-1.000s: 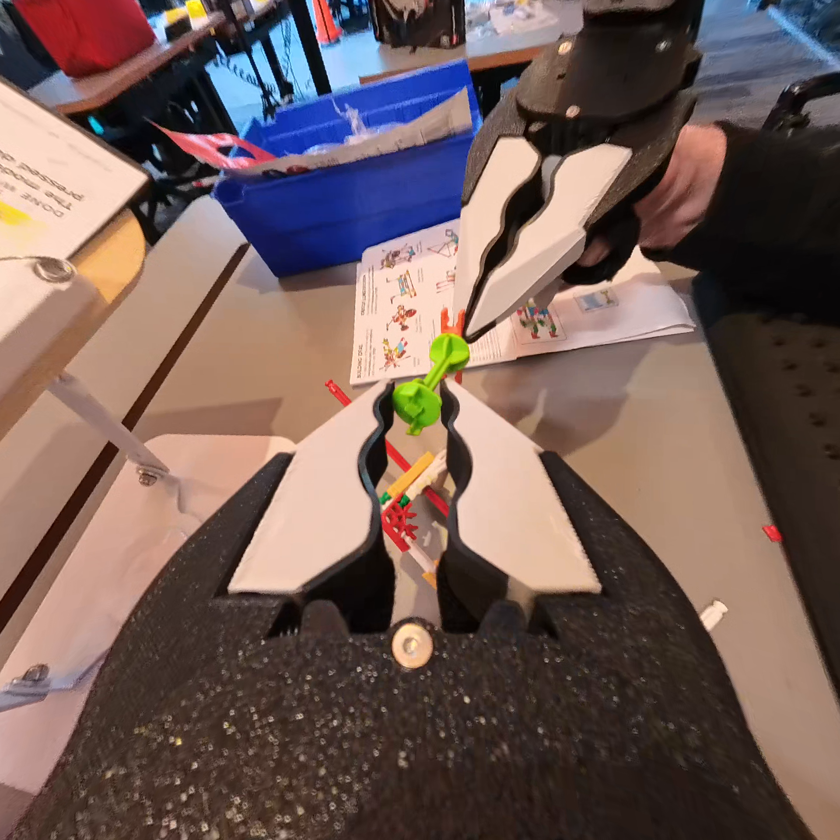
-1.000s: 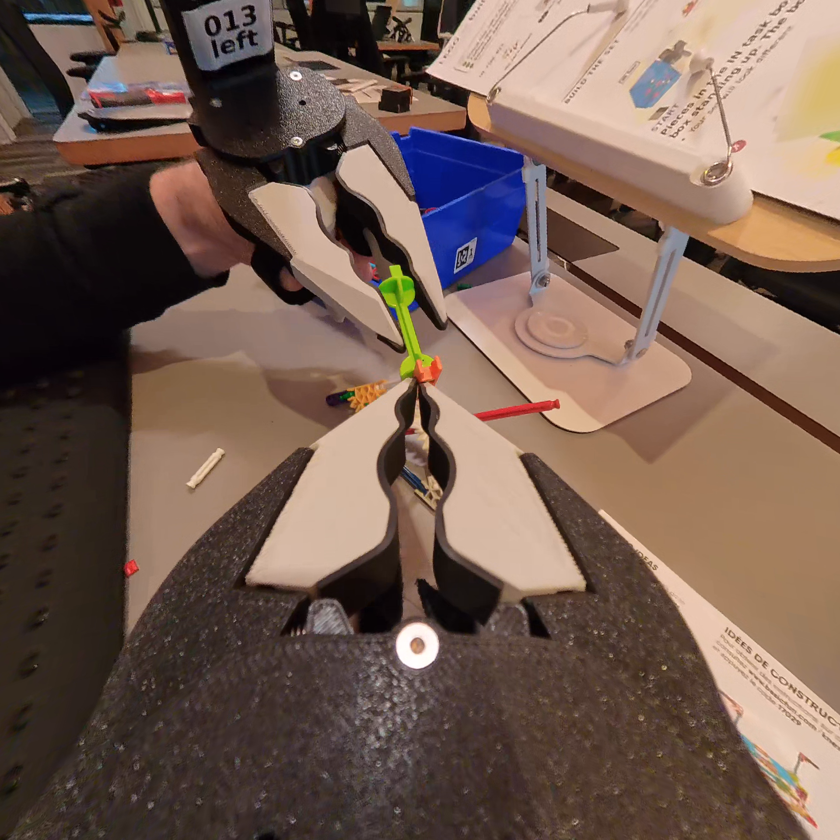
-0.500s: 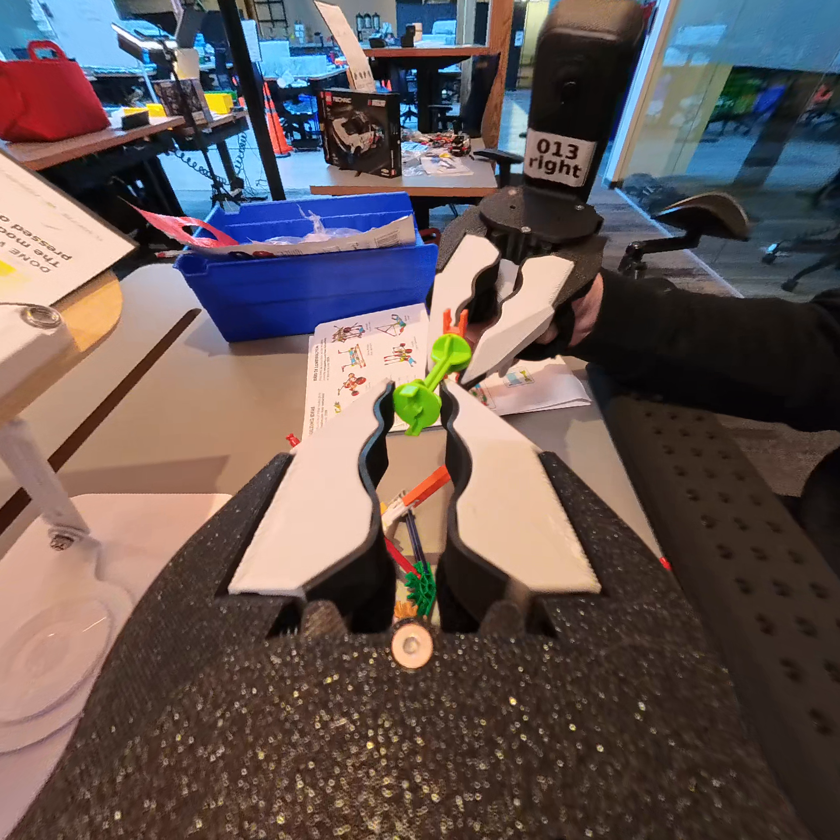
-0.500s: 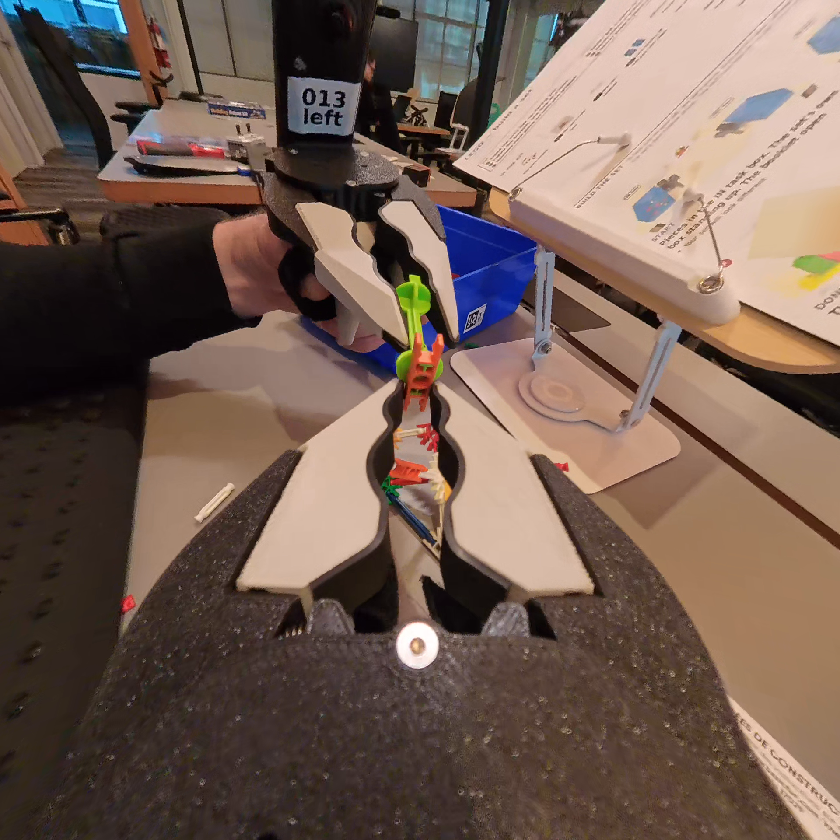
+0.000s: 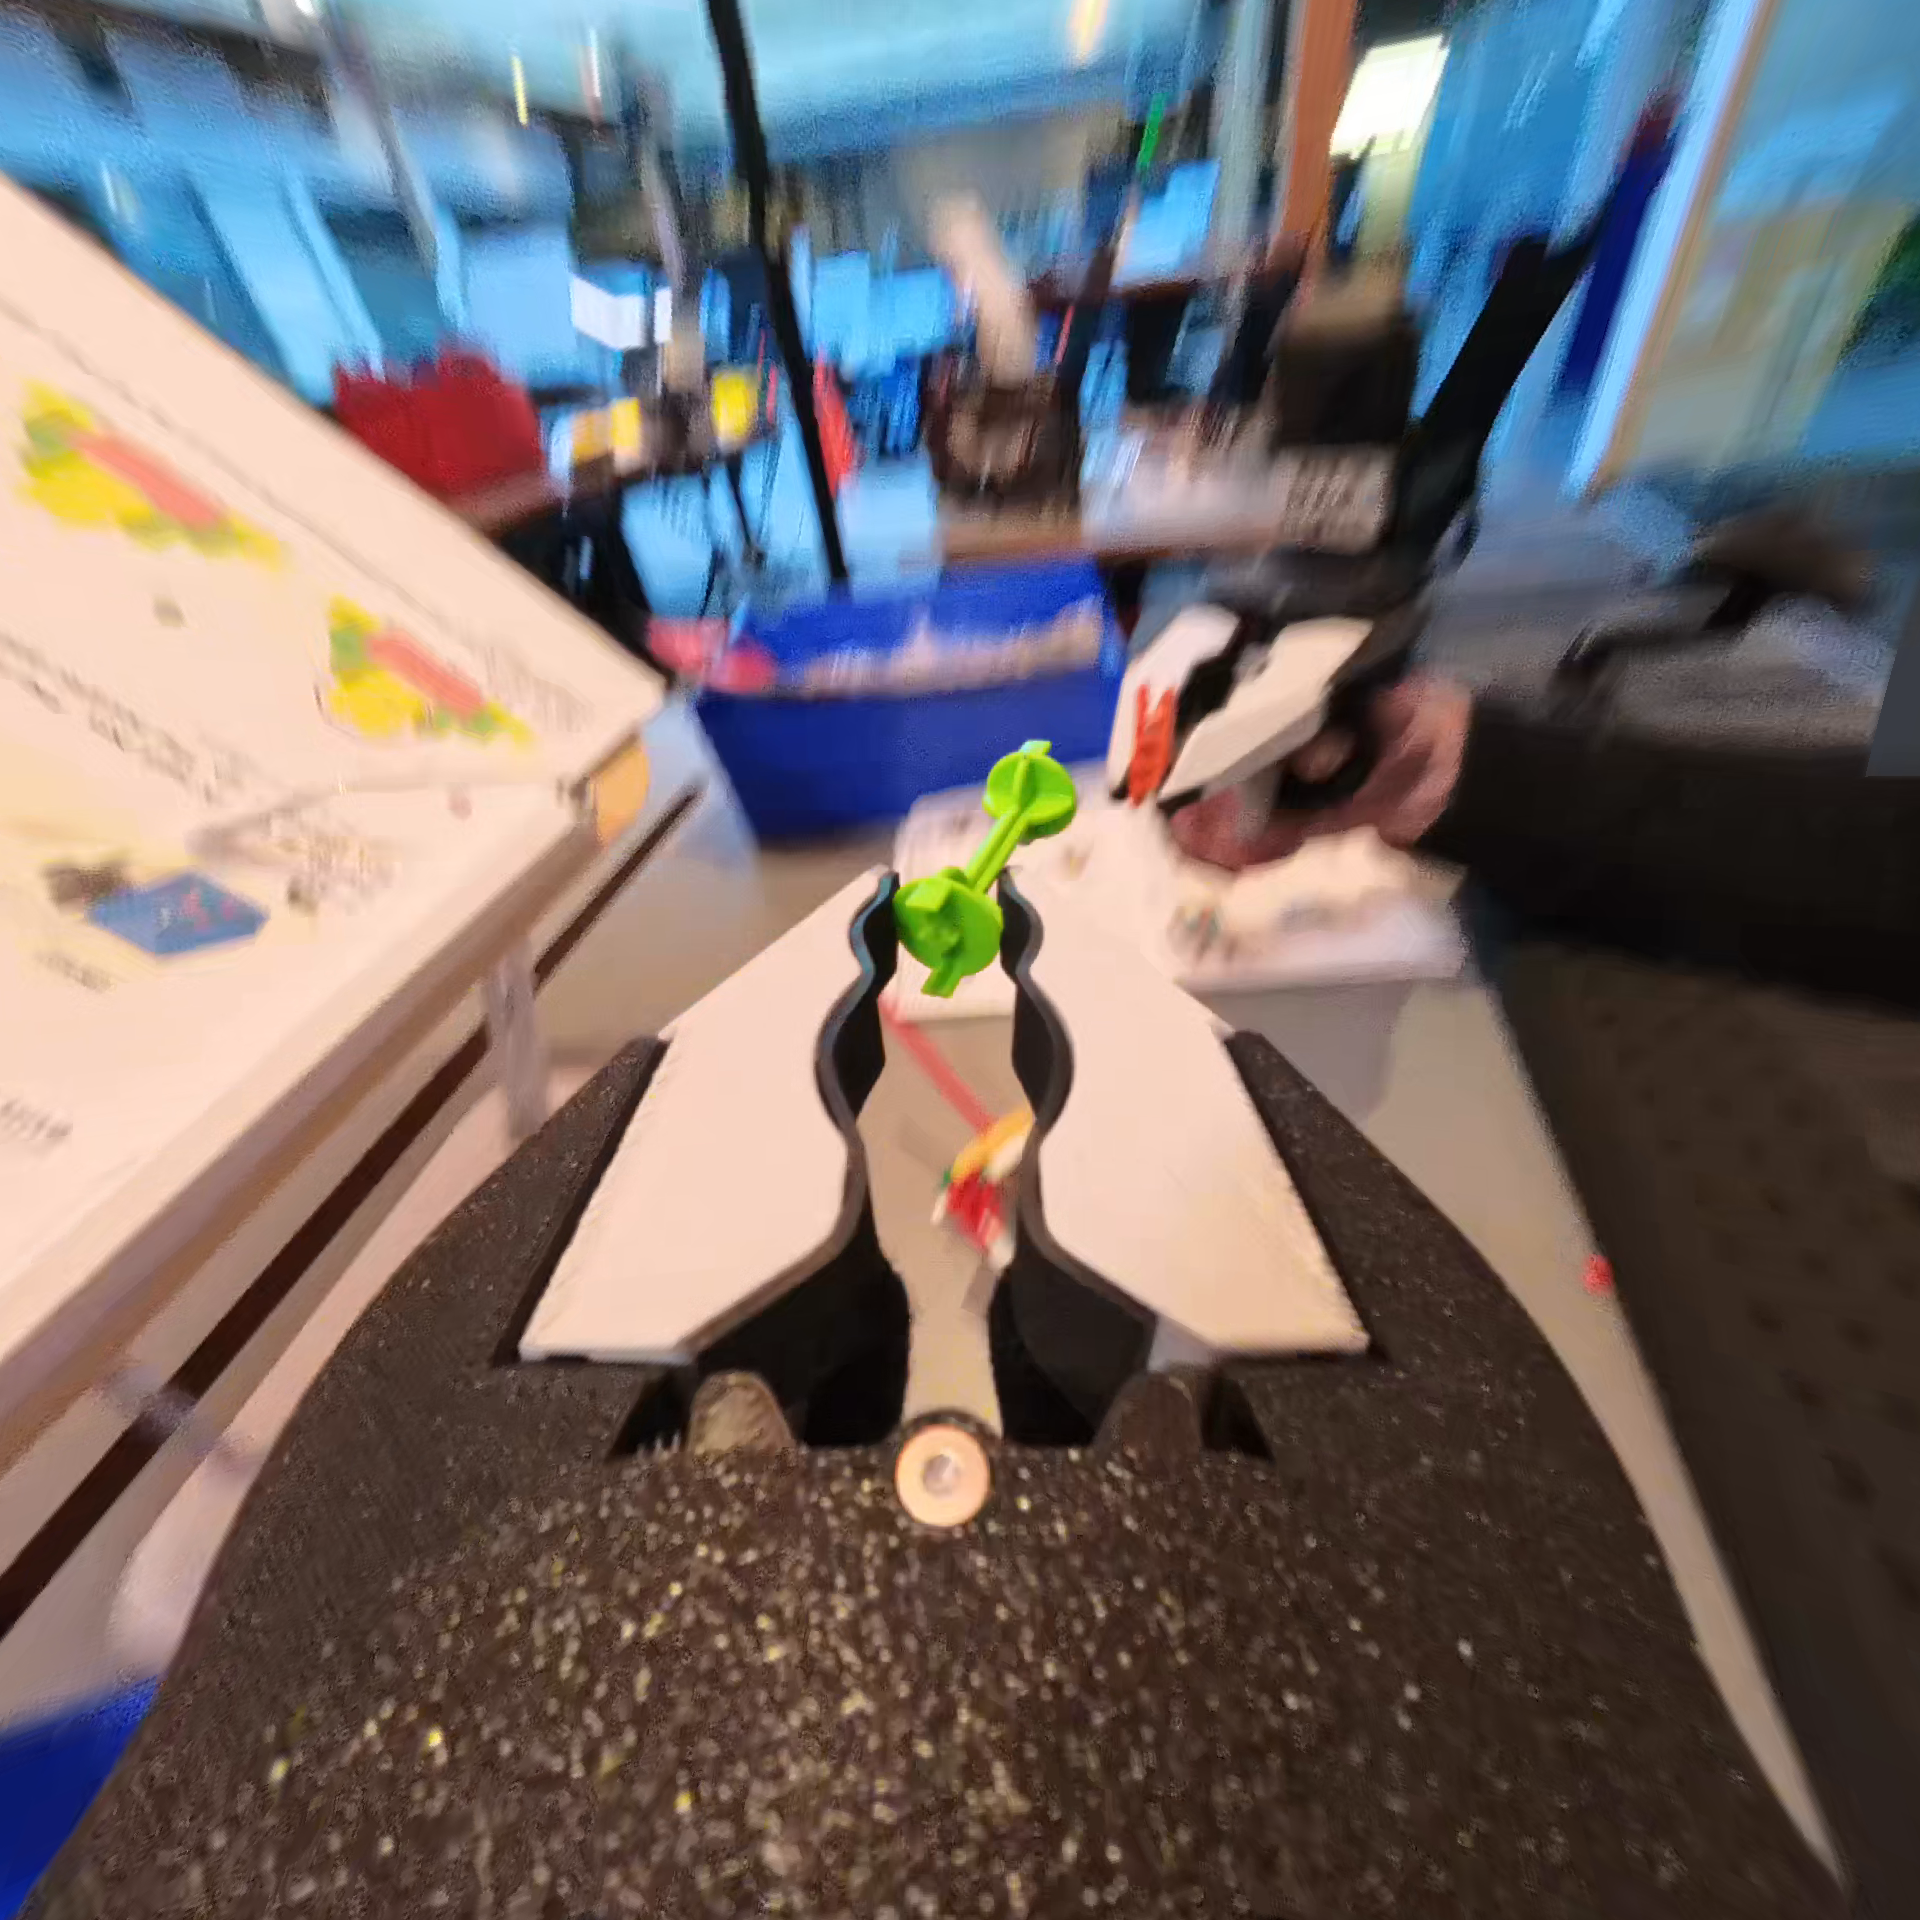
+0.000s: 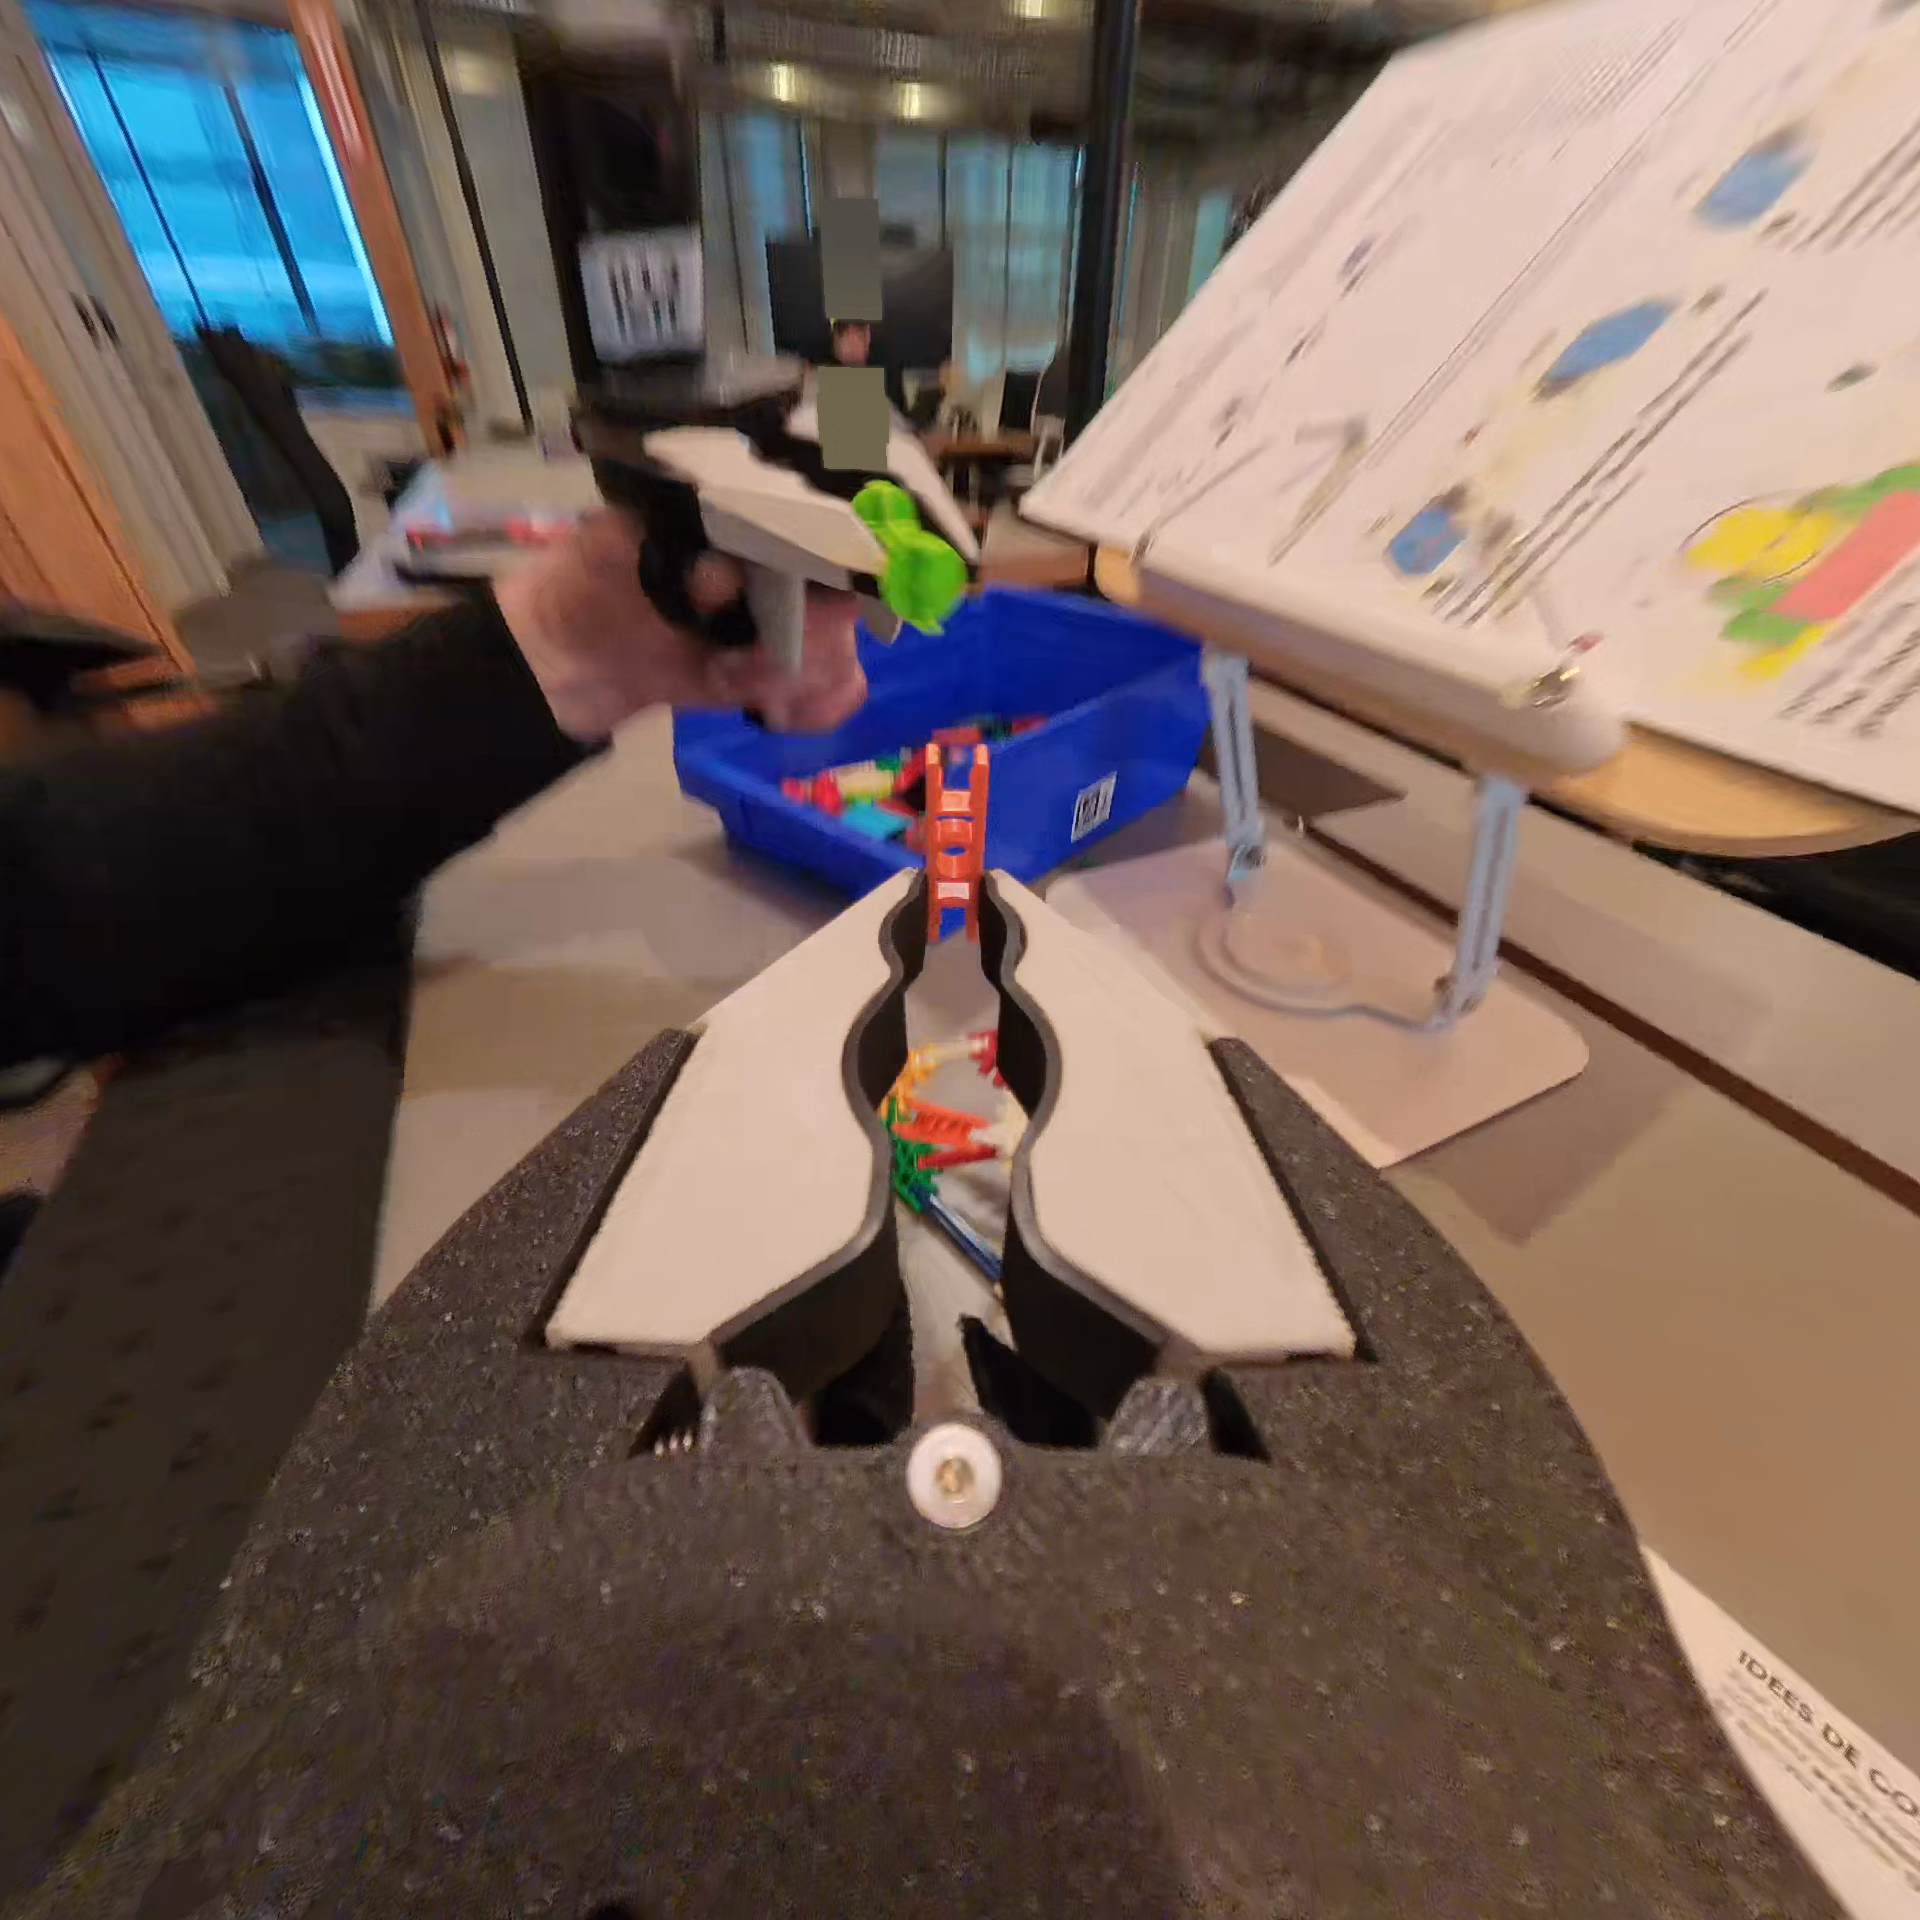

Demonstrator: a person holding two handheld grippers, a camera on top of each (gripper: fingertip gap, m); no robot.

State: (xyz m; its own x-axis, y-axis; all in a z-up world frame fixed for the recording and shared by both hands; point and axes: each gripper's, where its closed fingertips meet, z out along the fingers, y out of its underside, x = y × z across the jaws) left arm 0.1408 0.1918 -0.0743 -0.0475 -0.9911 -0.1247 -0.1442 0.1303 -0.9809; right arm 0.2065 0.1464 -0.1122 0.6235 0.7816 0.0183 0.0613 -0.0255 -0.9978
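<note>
Two grippers: each pair of jaws is closed on one small plastic part, held up off the counter and well apart from the other.
Counter point(image 6: 1714, 1299): grey, long, with a dark seam running along it; a dark perforated mat borders it on the person's side.
Room: an open workspace with other tables, chairs and tall windows behind, all blurred.
Document stand point(image 6: 1382, 997): white base and thin legs, carrying a tilted board of printed sheets point(image 6: 1558, 343).
Blue bin point(image 6: 1039, 675): behind the stand's base, filled with mixed coloured pieces.
Printed leaflet point(image 5: 1299, 914): lies flat beneath the right gripper.
Loose build point(image 6: 940, 1132): a cluster of coloured rods and connectors on the counter, seen between the right jaws.
Left gripper point(image 5: 945, 914): clamps the near disc of the green rod point(image 5: 977, 873), whose far disc points up and away.
Right gripper point(image 6: 954, 894): pinches the base of the orange connector point(image 6: 956, 821), forked end upward.
Doing it well, as a judgement: a firm grip on both and the rod's free end lined up squarely with the connector's fork look needed, since both parts are small and could twist in the jaws.
</note>
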